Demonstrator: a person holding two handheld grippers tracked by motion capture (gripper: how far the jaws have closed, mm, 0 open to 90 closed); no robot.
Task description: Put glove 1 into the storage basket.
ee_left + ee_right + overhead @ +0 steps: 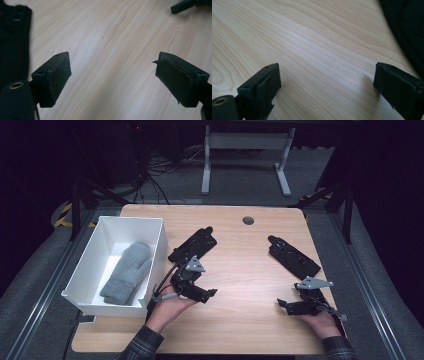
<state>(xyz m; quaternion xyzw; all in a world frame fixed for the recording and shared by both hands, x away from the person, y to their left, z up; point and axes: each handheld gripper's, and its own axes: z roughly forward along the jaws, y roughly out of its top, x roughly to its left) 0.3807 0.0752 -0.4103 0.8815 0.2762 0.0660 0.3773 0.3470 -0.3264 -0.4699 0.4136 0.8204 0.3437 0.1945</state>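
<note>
My left gripper (207, 294) lies low over the wooden table (240, 270), held from below by a hand just right of the white box (95, 251). Its jaws stand wide apart with bare wood between them (112, 72). My right gripper (283, 304) rests near the table's front right, pointing left, also open with nothing between its pads (327, 82). A grey mitten (127, 271) lies inside the white box. The tip of the right gripper (182, 5) shows far off in the left gripper view.
Two flat black holders lie on the table, one (193, 245) beside the box and one (294, 257) at the right. A dark edge of each shows in the gripper views (12, 37) (407, 25). A round grommet (248, 220) sits near the far edge.
</note>
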